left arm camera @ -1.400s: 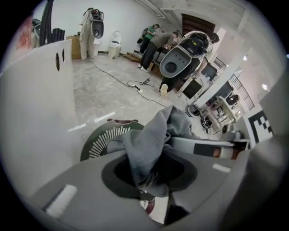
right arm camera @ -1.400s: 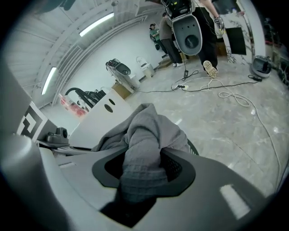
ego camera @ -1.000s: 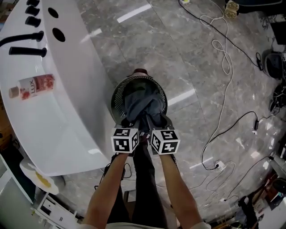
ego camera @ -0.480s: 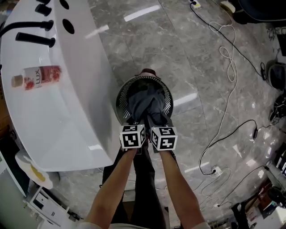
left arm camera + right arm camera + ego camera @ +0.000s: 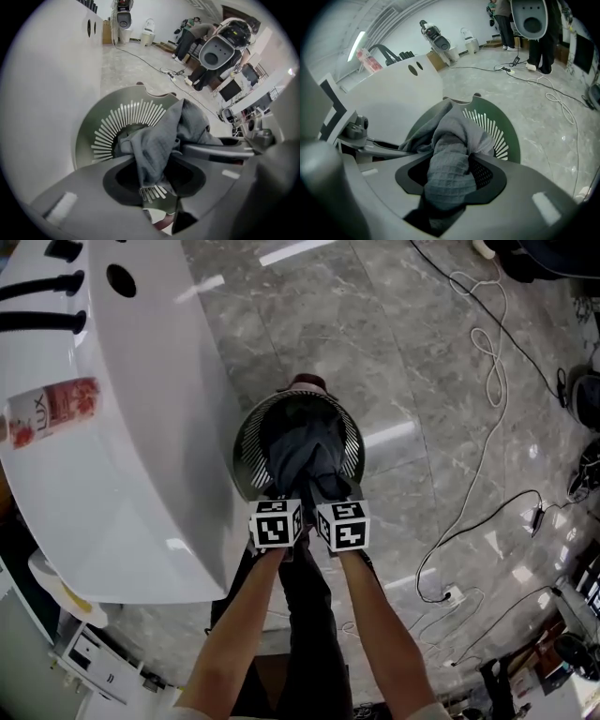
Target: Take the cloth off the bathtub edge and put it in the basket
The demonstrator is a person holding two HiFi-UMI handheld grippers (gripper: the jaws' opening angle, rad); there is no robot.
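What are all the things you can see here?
grey waffle cloth: one, grey, hanging into the basket
dark green round slotted basket: one, dark green, on the floor beside the bathtub
white bathtub: one, white, at left
pink bottle: one, pink, lying on the bathtub edge
black taps: at least two, black, on the bathtub edge
cables: several, white and black, on the floor at right
grey marble floor: one, grey
forearms: two, bare
left gripper: one, grey, shut on the cloth
right gripper: one, grey, shut on the cloth
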